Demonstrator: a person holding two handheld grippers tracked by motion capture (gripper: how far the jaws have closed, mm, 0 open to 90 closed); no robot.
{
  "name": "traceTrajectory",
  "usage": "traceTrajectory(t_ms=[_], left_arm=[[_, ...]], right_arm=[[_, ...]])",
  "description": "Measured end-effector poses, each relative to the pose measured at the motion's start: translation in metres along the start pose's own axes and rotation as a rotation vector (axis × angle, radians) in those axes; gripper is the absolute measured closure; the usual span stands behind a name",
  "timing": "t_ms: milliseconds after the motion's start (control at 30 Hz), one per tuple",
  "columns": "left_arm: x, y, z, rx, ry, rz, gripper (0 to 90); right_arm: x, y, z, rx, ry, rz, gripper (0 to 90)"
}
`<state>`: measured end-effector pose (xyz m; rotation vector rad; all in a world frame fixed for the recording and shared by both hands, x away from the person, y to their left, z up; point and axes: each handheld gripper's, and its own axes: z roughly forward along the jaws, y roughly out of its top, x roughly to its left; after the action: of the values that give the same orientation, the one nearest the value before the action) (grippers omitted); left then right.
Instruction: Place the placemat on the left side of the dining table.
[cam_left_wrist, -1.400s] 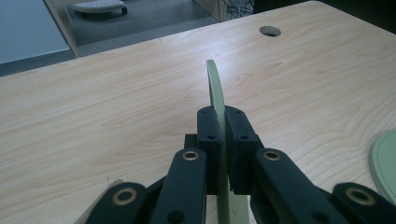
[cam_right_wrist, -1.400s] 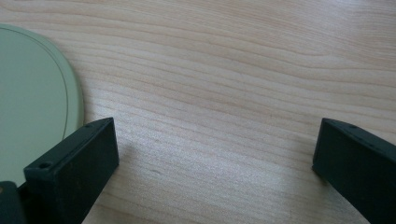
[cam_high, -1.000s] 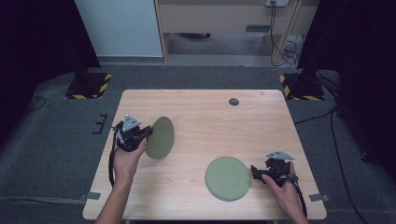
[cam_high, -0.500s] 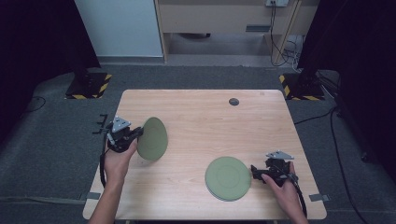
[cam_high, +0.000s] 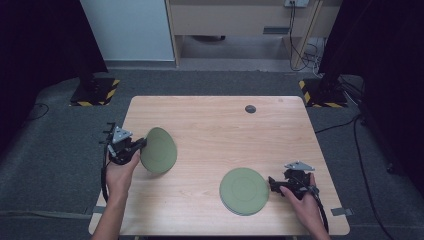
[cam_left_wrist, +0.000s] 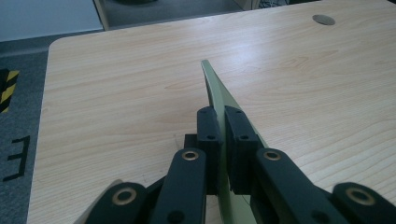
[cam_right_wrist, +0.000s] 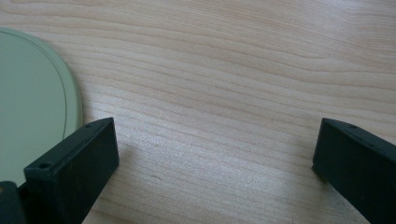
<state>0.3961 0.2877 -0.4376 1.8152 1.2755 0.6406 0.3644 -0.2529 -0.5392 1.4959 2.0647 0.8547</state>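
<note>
The wooden table (cam_high: 215, 135) carries a stack of green plates (cam_high: 244, 191) lying flat near its front right. A single green plate (cam_high: 159, 150) is held tilted on edge above the table's left side. The left gripper (cam_high: 137, 147) has its fingers (cam_left_wrist: 208, 135) clamped on that plate's rim. The right gripper (cam_high: 272, 183) rests just beside the stack, fingers (cam_right_wrist: 74, 168) spread wide and holding nothing.

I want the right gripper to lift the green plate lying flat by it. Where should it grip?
Take the flat green plate by its rim nearest the open right gripper, coming in level from that side: it lies flat, so only the thin edge fits between the jaws.
</note>
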Motion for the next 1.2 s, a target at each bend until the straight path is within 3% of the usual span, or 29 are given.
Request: traceTrajectory(t_ms=[1200], left_arm=[[0.029,-0.023,0.011,0.072,0.037,-0.037,85.4]], right_arm=[[0.000,0.000,0.000,-0.001,0.002,-0.002,0.6]])
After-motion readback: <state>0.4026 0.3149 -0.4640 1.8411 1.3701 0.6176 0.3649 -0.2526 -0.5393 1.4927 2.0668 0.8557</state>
